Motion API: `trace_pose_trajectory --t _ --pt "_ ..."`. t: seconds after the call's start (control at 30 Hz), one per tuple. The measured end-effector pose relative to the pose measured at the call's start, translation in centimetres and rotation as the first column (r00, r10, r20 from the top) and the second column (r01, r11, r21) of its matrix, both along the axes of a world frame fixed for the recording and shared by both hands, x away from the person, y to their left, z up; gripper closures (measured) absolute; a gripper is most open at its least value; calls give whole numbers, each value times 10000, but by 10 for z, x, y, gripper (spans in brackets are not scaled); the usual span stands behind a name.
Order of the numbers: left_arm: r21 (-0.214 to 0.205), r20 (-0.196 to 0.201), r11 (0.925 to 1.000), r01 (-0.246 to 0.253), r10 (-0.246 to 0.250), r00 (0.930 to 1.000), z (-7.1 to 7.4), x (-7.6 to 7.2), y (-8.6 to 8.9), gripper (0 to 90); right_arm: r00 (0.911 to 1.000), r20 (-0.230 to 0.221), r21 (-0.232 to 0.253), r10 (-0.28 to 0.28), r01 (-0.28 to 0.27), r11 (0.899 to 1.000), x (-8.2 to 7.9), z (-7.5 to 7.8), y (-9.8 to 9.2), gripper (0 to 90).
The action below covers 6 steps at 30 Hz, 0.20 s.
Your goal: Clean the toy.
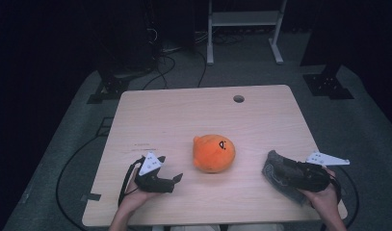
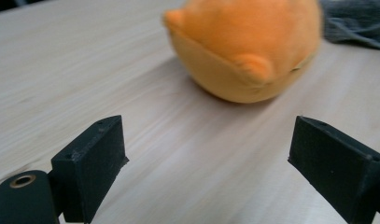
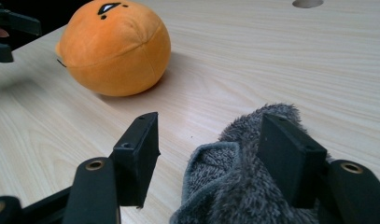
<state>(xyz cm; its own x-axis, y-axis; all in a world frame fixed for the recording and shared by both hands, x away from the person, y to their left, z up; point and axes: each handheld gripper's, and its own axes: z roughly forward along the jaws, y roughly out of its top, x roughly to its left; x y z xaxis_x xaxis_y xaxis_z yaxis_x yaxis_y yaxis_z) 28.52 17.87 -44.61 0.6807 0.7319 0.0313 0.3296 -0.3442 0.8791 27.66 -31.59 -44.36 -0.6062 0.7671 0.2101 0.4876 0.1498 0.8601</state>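
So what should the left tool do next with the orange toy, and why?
Probably ease the left tool forward toward the toy. Its jaws stand open with nothing between them, and the toy sits on the table just ahead, untouched. The right tool is over at the grey cloth.

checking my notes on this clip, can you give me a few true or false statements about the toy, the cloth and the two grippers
1. The orange plush toy lies on the wooden table between the two grippers. True.
2. The left gripper is clamped on the toy. False: its jaws are open with bare table between them, the toy ahead.
3. The grey cloth lies by the right gripper. True.
4. The cloth is draped over the toy. False: they lie apart.
5. The table has a round hole near its far edge. True.
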Motion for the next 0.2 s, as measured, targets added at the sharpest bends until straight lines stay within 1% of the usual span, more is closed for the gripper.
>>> trace_pose_trajectory --t 0.03,0.1,0.17,0.2 --pt "-169 130 9997 -190 192 9997 -2 -3 1 99 10000 5 5 18 -18 10000 0 0 1 371" --pt "-261 409 9975 -653 663 9970 -5 -9 4 99 10000 12 9 87 -87 10000 1 -1 2 371" --pt "-17 664 9964 -851 850 9942 -7 -12 6 99 9999 18 66 114 -115 9999 3 -1 4 370" --pt "-34 829 9950 -998 997 9916 -7 -12 7 99 9999 -2 192 134 -134 9997 3 -1 4 370"
